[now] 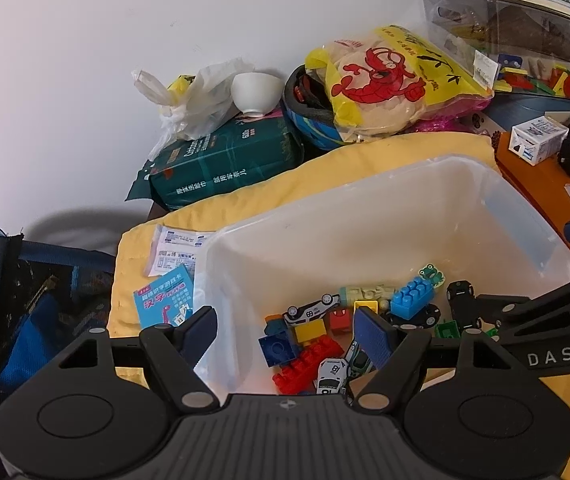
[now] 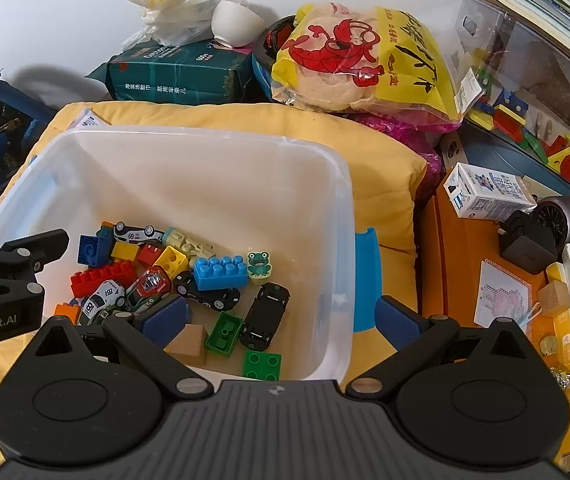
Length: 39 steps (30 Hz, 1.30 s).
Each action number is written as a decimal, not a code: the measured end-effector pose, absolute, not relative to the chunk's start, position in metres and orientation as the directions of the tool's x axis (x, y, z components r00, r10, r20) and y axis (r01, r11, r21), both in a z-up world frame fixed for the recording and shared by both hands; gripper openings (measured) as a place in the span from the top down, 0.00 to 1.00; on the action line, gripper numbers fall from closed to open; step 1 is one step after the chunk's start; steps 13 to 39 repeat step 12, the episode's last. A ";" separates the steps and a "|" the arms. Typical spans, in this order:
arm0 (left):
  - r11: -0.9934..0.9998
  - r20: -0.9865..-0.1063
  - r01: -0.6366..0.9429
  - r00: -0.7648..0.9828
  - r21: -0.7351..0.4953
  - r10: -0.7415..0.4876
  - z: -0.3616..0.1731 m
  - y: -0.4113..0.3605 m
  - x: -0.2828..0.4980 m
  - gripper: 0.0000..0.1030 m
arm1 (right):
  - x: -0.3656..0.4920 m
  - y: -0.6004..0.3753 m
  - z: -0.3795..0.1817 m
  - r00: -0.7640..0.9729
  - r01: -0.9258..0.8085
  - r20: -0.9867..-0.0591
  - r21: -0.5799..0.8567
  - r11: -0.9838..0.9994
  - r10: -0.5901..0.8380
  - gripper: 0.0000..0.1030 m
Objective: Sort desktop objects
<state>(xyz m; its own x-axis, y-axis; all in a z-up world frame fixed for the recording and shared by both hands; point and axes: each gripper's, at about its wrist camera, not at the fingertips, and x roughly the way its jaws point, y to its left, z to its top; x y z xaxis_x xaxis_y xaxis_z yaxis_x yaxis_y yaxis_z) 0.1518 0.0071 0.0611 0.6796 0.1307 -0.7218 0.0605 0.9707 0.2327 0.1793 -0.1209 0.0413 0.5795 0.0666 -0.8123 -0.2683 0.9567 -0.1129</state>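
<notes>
A clear plastic bin (image 2: 341,208) stands on a yellow cloth (image 2: 385,168) and holds toy cars, bricks and a frog figure (image 2: 259,264). Among them are a blue brick (image 2: 221,272), a red brick (image 1: 309,360) and a black car (image 2: 265,316). My left gripper (image 1: 287,332) is open and straddles the bin's left wall, its right finger (image 1: 373,336) inside over the toys. My right gripper (image 2: 281,320) is open across the bin's right wall, its left finger (image 2: 165,318) inside. A light blue piece (image 2: 367,280) lies just outside that wall. Neither gripper holds anything.
Behind the bin lie a green tissue pack (image 2: 177,76), a white bowl (image 2: 233,24) and a yellow lobster bag (image 2: 365,60). On the orange surface (image 2: 457,280) to the right sit a small carton (image 2: 485,196), a black charger (image 2: 525,244) and a notepad (image 2: 501,296). A blue card (image 1: 163,300) lies left of the bin.
</notes>
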 end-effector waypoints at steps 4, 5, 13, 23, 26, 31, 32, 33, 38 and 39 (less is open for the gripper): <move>0.971 -0.717 0.061 0.685 0.231 0.128 0.062 0.006 0.150 0.24 | 0.180 -0.121 0.041 0.582 -0.269 -0.810 -0.113 0.956 0.068 0.00; 0.971 -0.719 0.067 0.684 0.228 0.122 0.062 0.005 0.150 0.24 | 0.180 -0.122 0.041 0.581 -0.268 -0.811 -0.111 0.957 0.068 0.00; 0.973 -0.721 0.066 0.683 0.221 0.118 0.062 0.008 0.150 0.24 | 0.180 -0.124 0.038 0.578 -0.262 -0.813 -0.107 0.959 0.067 0.00; 0.973 -0.721 0.066 0.683 0.221 0.118 0.062 0.008 0.150 0.24 | 0.180 -0.124 0.038 0.578 -0.262 -0.813 -0.107 0.959 0.067 0.00; 0.973 -0.721 0.066 0.683 0.221 0.118 0.062 0.008 0.150 0.24 | 0.180 -0.124 0.038 0.578 -0.262 -0.813 -0.107 0.959 0.067 0.00; 0.973 -0.721 0.066 0.683 0.221 0.118 0.062 0.008 0.150 0.24 | 0.180 -0.124 0.038 0.578 -0.262 -0.813 -0.107 0.959 0.067 0.00; 0.973 -0.721 0.066 0.683 0.221 0.118 0.062 0.008 0.150 0.24 | 0.180 -0.124 0.038 0.578 -0.262 -0.813 -0.107 0.959 0.067 0.00; 0.973 -0.721 0.066 0.683 0.221 0.118 0.062 0.008 0.150 0.24 | 0.180 -0.124 0.038 0.578 -0.262 -0.813 -0.107 0.959 0.067 0.00; 0.973 -0.721 0.066 0.683 0.221 0.118 0.062 0.008 0.150 0.24 | 0.180 -0.124 0.038 0.578 -0.262 -0.813 -0.107 0.959 0.067 0.00; 0.973 -0.721 0.066 0.683 0.221 0.118 0.062 0.008 0.150 0.24 | 0.180 -0.124 0.038 0.578 -0.262 -0.813 -0.107 0.959 0.067 0.00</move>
